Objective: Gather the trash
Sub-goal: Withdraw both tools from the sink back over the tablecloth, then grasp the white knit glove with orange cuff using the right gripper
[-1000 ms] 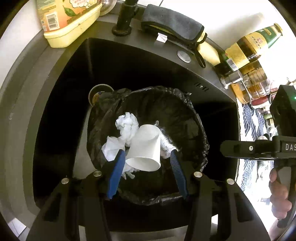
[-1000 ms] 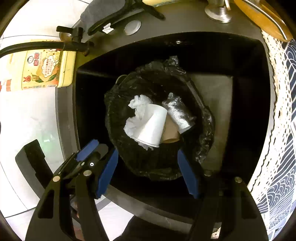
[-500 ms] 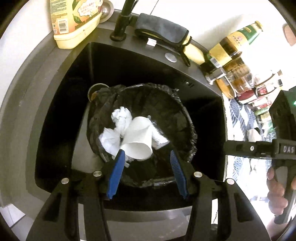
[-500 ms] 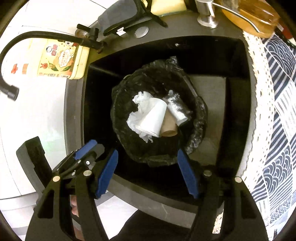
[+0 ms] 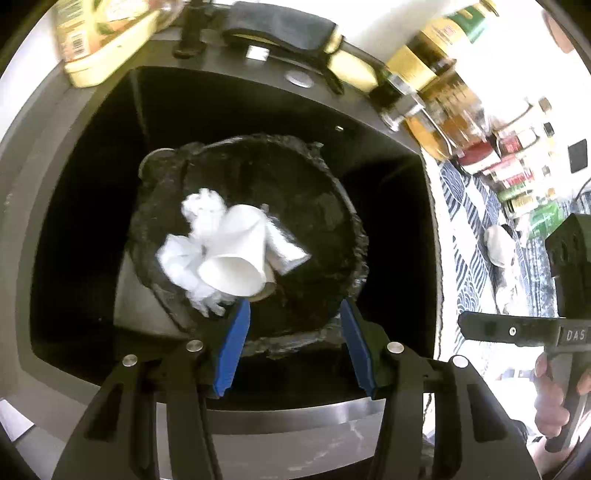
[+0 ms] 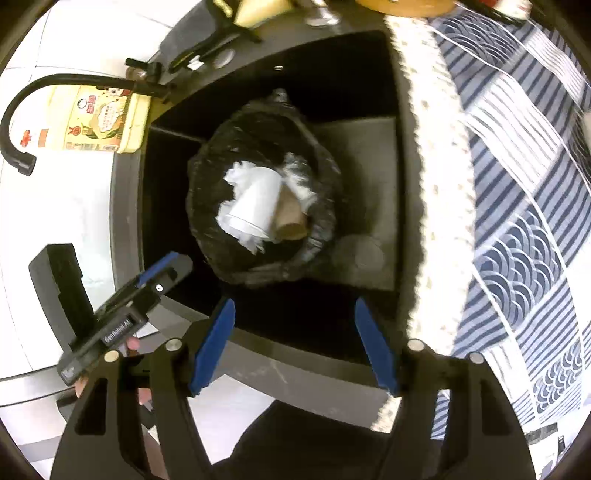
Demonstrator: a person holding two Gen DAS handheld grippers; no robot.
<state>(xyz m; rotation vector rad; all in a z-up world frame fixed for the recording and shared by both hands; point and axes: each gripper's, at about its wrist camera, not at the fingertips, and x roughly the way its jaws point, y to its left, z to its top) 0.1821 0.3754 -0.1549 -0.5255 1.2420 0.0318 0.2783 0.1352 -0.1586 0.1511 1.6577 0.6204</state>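
Note:
A black trash bag (image 5: 325,221) (image 6: 317,236) lines a bin that stands in the dark sink (image 5: 92,221) (image 6: 162,206). In it lie a white paper cup (image 5: 240,258) (image 6: 255,206), crumpled white tissue (image 5: 184,254) (image 6: 236,173), a cardboard tube (image 6: 290,219) and a foil wad (image 5: 284,247). My left gripper (image 5: 295,339) is open and empty above the bag's near rim. My right gripper (image 6: 299,332) is open and empty above the sink's front edge; it shows in the left wrist view (image 5: 517,328).
A yellow detergent bottle (image 5: 99,40) (image 6: 99,122), a black faucet (image 6: 66,81) and a dark cloth (image 5: 284,29) sit behind the sink. Bottles and jars (image 5: 436,74) stand at the right. A blue patterned cloth (image 6: 517,184) covers the counter right of the sink.
Both grippers have pulled up and back from the bag, still open. The trash in the bag has not moved.

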